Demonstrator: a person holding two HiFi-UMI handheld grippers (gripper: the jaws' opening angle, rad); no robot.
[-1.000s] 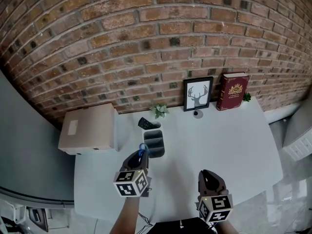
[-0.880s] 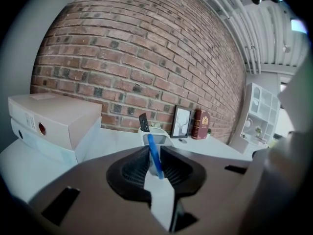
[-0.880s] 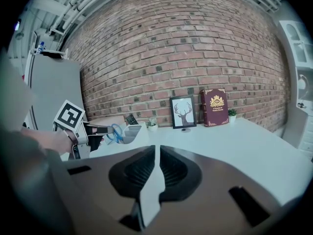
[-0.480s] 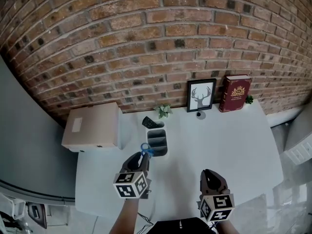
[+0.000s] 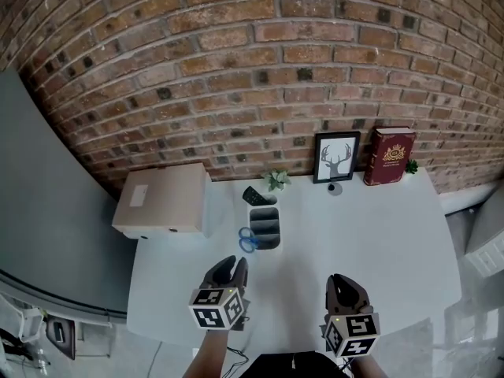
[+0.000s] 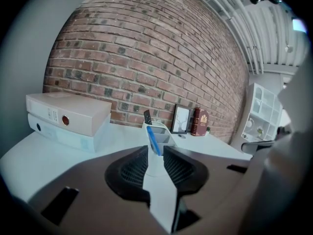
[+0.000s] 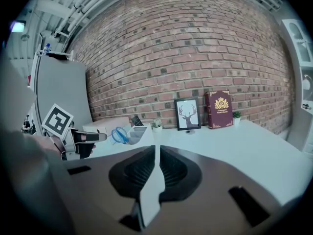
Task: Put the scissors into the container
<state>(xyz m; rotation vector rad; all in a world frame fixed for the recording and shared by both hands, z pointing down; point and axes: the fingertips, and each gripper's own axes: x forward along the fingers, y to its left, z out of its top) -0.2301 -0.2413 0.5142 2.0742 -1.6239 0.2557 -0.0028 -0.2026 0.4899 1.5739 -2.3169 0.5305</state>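
Note:
The blue-handled scissors (image 5: 248,239) stand in the near-left compartment of the grey desk container (image 5: 268,228), with their handle loops leaning out over its left rim. My left gripper (image 5: 231,268) is just in front of the container, open and holding nothing. In the left gripper view the scissors (image 6: 153,140) and the container (image 6: 161,135) show through the gap between the jaws. My right gripper (image 5: 344,283) hovers at the table's near edge, shut and empty. From the right gripper view the scissors (image 7: 119,134) stick out of the container (image 7: 137,133).
A beige box file (image 5: 163,201) lies at the left. Along the brick wall stand a small plant (image 5: 276,180), a framed deer picture (image 5: 336,157) and a red book (image 5: 391,154). A black remote (image 5: 253,196) sits at the container's far end.
My left gripper has let go of the scissors, which now rest in the container. It has pulled back toward me with its jaws apart. The right gripper stays put.

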